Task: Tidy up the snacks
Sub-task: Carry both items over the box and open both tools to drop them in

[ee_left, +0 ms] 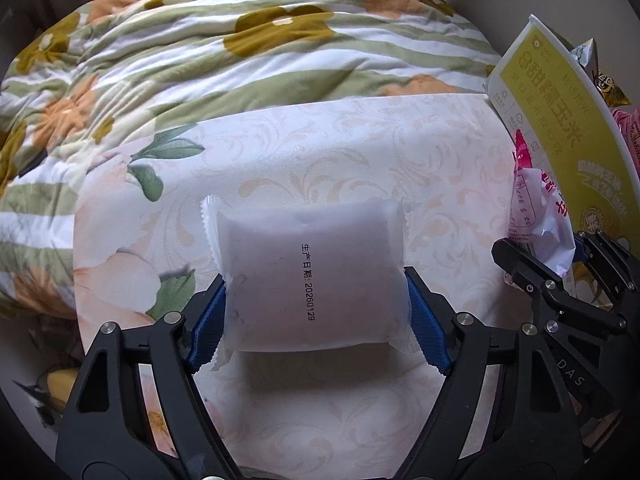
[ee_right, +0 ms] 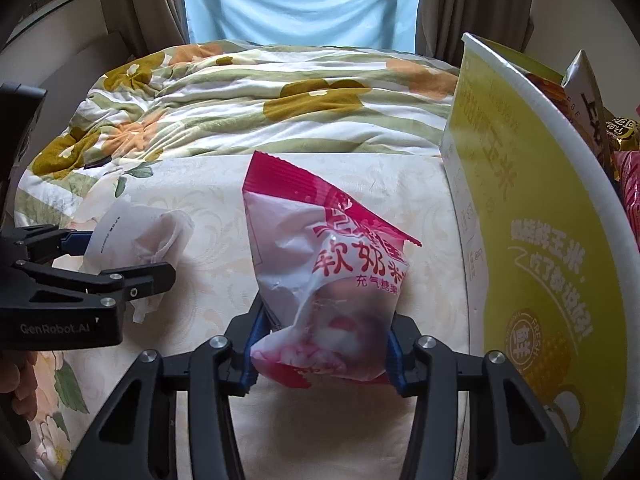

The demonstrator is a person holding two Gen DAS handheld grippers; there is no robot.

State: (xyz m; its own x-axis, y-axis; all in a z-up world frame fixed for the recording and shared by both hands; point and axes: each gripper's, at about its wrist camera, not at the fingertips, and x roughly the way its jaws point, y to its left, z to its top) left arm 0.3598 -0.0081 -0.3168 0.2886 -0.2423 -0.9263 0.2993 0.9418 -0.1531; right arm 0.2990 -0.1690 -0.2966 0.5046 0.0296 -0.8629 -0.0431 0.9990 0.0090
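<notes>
Plastic white packet (ee_left: pixel 312 276) pinched in left gripper (ee_left: pixel 316 308) — light, puffy, crinkly; pink-white candy bag (ee_right: pixel 324 280) clamped low by right gripper (ee_right: pixel 320 348) — hold sides gently.

A: White packet (ee_left: pixel 310 280): frosted, pillow-shaped, serrated end seals, black date print running down its face. Held up off the cream floral bed sheet.

B: Pink-and-white packet (ee_right: pixel 326 280)?

A: Crinkled, puffy, red lettering, pink crimped top edge pointing up and away. Also raised above the sheet.

B: The box?

A: Yellow-green box (ee_right: pixel 532 240) with a white rim, standing at the right. More snack packs (ee_right: pixel 592 120) poke from its top, possibly gold and pink wrappers; too cropped to name.
</notes>
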